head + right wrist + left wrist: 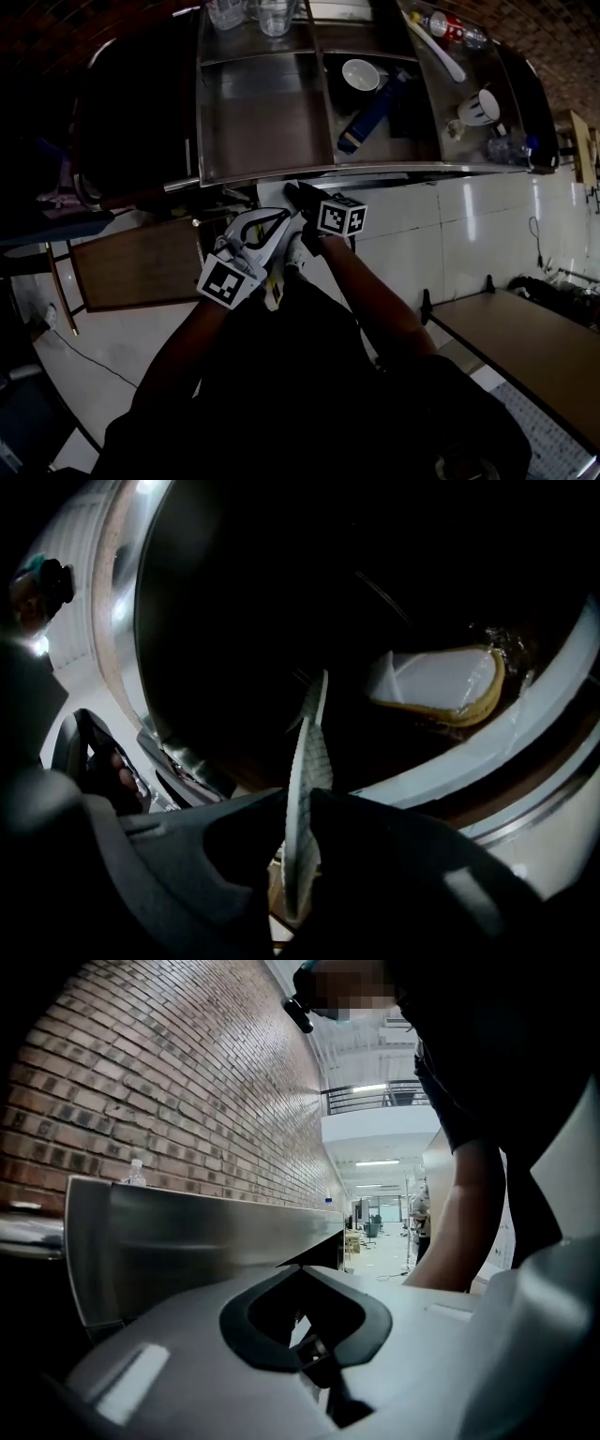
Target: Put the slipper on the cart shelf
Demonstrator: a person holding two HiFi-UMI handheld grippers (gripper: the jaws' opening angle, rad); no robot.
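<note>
My right gripper is shut on a thin white slipper, which I see edge-on between its dark jaws. In the right gripper view a second white slipper with a yellow edge lies further in, on the cart's dark lower shelf. In the head view both grippers are close together just below the front edge of the steel cart. The right gripper reaches under that edge, and the held slipper trails back from it. My left gripper is beside it, its jaws together with nothing between them.
The cart's top tray carries glasses, a bowl, a blue bottle, a mug and a red-labelled bottle. A wooden table stands to the right and a brown board to the left on the white tiled floor.
</note>
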